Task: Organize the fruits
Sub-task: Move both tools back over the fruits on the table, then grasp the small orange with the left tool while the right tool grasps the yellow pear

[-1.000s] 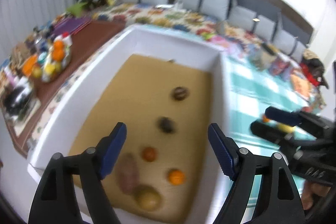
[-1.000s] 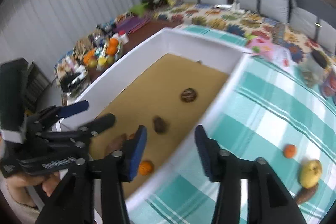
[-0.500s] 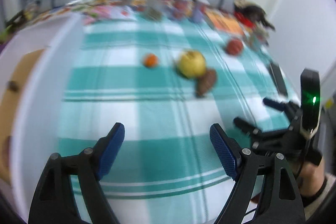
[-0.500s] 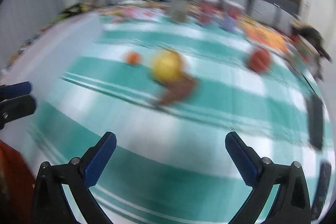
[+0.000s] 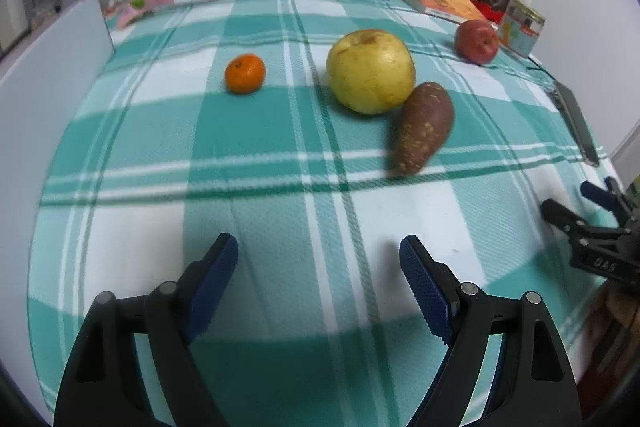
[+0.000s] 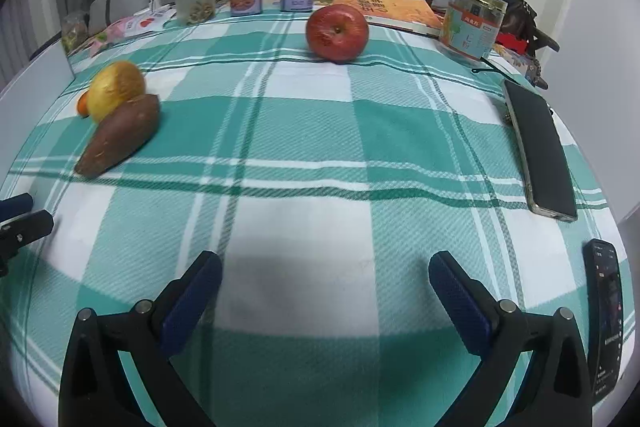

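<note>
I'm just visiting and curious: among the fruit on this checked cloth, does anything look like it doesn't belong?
Yes: a sweet potato lies against the yellow apple, a root among fruit. Nothing looks spilled or damaged.

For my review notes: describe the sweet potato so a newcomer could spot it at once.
On the green-and-white checked cloth, find the big yellow apple. The sweet potato lies against its near right side. It alone is long, tapered and reddish brown; the orange and red apple are round.
</note>
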`<state>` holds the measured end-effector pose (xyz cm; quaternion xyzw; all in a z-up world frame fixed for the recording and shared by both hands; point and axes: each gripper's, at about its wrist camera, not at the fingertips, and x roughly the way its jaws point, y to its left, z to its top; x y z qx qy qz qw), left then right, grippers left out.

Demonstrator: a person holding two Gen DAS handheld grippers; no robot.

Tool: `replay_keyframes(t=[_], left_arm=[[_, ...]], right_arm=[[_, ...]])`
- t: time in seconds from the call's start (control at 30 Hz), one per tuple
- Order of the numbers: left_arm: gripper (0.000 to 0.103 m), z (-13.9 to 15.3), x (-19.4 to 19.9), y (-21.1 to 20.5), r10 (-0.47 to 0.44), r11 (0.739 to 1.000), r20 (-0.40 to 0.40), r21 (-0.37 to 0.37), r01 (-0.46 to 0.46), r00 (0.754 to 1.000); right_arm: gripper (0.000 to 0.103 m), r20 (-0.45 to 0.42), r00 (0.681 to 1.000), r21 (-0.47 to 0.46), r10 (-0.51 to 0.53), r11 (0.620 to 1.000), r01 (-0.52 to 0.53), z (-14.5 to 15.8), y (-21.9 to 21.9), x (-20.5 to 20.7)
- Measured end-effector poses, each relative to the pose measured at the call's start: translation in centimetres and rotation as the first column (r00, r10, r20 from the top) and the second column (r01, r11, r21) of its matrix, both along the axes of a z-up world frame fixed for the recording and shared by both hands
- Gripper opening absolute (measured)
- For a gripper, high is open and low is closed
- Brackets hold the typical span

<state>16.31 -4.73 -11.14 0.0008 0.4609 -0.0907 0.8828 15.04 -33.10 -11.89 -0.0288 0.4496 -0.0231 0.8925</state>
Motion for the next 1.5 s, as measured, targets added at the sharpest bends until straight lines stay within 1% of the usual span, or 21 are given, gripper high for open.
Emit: replay_keyframes(t=[0.07, 0.13, 0.2, 0.3, 1.37, 1.47, 1.5], left_arm=[[0.087, -0.4, 0.1, -0.5, -0.028, 0.999, 0.018, 0.046, 0.027, 0.999], [0.092, -0.7, 0.0, -0.9, -0.049, 0.997, 0.032, 0.06, 0.047, 0.998], [0.094, -0.8, 0.0, -1.1, -0.05, 0.997, 0.041, 0.069, 0.047, 0.998], [0.095, -0.8, 0.1, -1.3, -0.047, 0.996, 0.045, 0.078, 0.043, 0.998], [0.096, -0.8, 0.1, -1.2, -0.048, 0.996, 0.045, 0.074, 0.044, 0.998], [0.096, -0.7, 0.2, -0.9, -0.067, 0.996, 0.028, 0.063, 0.065, 0.997], [0.096, -0.5, 0.5, -0.5, -0.084, 0.996, 0.007, 0.04, 0.083, 0.996]], right_arm=[[0.103, -0.004, 1.0, 0.021, -0.006, 1.0, 0.006, -0.4, -0.3, 0.2], [0.103, -0.008, 1.0, 0.033, -0.008, 0.999, 0.009, -0.5, -0.4, 0.3], [0.103, -0.014, 1.0, 0.05, -0.01, 0.999, 0.011, -0.6, -0.6, 0.3], [0.103, -0.013, 1.0, 0.047, -0.012, 0.999, 0.012, -0.6, -0.6, 0.2], [0.103, -0.013, 1.0, 0.049, -0.012, 0.999, 0.012, -0.6, -0.6, 0.2], [0.103, -0.013, 1.0, 0.049, -0.012, 0.999, 0.012, -0.6, -0.6, 0.2], [0.103, -0.012, 1.0, 0.05, -0.012, 0.999, 0.012, -0.6, -0.6, 0.2]])
